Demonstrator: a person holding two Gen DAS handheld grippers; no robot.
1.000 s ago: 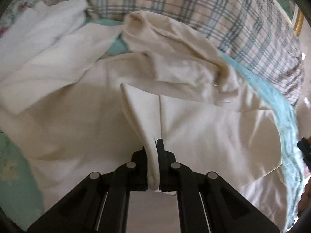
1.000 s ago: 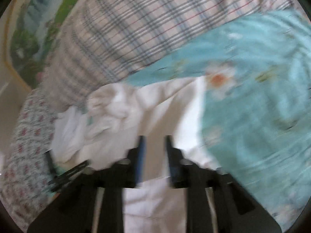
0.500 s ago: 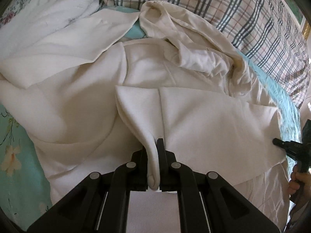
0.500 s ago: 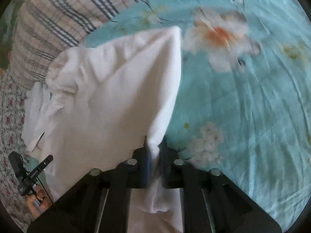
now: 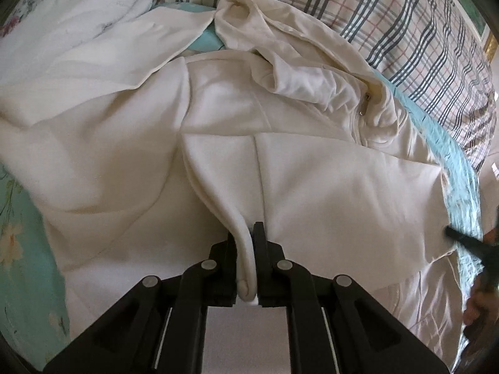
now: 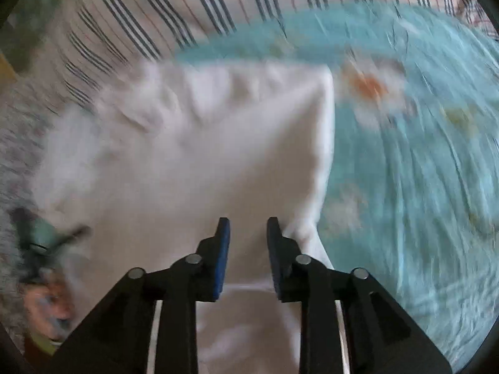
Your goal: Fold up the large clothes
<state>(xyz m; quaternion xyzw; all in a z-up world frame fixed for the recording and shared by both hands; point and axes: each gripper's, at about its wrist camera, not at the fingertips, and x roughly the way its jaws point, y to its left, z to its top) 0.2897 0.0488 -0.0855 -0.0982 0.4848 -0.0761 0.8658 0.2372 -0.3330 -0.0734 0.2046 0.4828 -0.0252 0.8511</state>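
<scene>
A cream zip-up hooded jacket (image 5: 327,187) lies spread on the bed, its lower part folded up over its body. My left gripper (image 5: 244,233) has a thick fold of the jacket's edge between its fingers; its jaws are opening slightly while the fold still sits pinched there. In the blurred right wrist view the jacket (image 6: 218,143) lies below my right gripper (image 6: 248,227). Its jaws are opening and stand apart above the folded corner, with no cloth between the pads. The right gripper (image 5: 467,243) also shows at the jacket's right edge.
A turquoise floral bedsheet (image 6: 405,171) covers the bed. A plaid pillow (image 5: 405,15) lies behind the jacket's hood (image 5: 280,31). A white garment (image 5: 93,9) is heaped at the back left. A hand (image 5: 477,305) shows at the right border.
The right gripper, shut on the jacket's corner half a second ago, has let go and its jaws now stand apart. The left gripper still has the fold between its fingers, a little looser.
</scene>
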